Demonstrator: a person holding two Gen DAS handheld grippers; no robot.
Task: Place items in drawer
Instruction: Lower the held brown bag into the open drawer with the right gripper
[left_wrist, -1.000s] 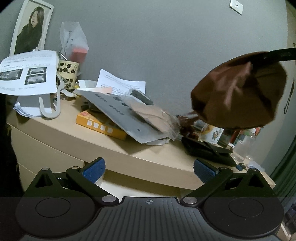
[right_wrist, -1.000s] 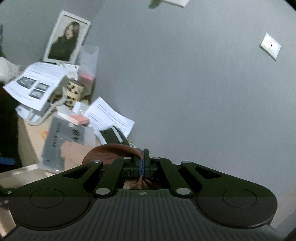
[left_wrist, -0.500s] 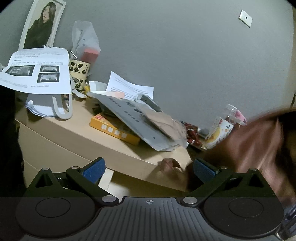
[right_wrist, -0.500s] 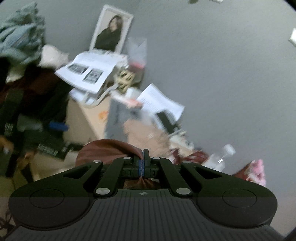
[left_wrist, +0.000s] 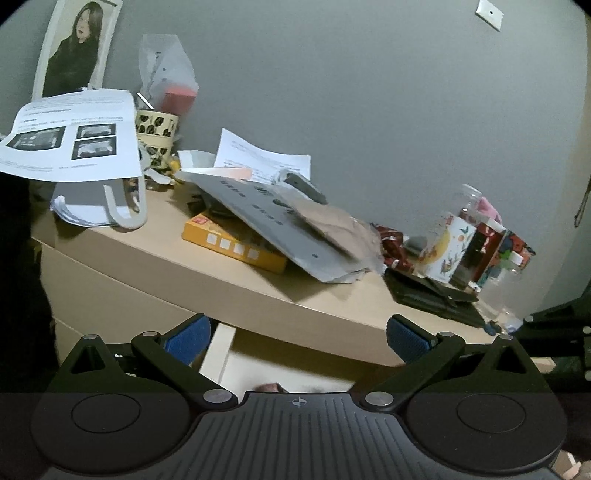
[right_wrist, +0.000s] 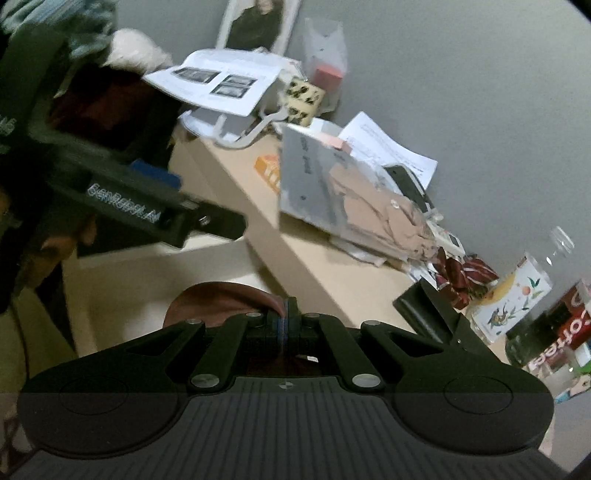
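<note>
Two wrist views of a cluttered dresser with its top drawer (left_wrist: 295, 363) pulled out. The right claw (right_wrist: 284, 326) is clamped, pads together, on a fold of a brown cloth item (right_wrist: 221, 301), which hangs just in front of the pads and above the pale interior of the drawer; whether the cloth already touches the drawer floor cannot be told. The left claw (left_wrist: 295, 336) stands wide apart and holds nothing, its blue pads (left_wrist: 406, 339) framing the drawer's front edge below the surface (left_wrist: 177, 251).

Step in hand, as judged: delivery of the cloth into the drawer. The next move calls for lowering the bundle fully below the drawer rim, then parting the right claw so the fabric drops clear of the pads.

On the surface lie a yellow box (left_wrist: 232, 245), a grey mailer bag (left_wrist: 266, 218), loose printed sheets (left_wrist: 70, 136) and a patterned carton (left_wrist: 445, 251), any of which may be further items.

Hidden or unclear: the claw body masks most of the drawer in both views; the right view is motion-blurred at left, where the other tool's dark housing (right_wrist: 147, 214) crosses the frame; the cloth's exact kind is not identifiable.
</note>
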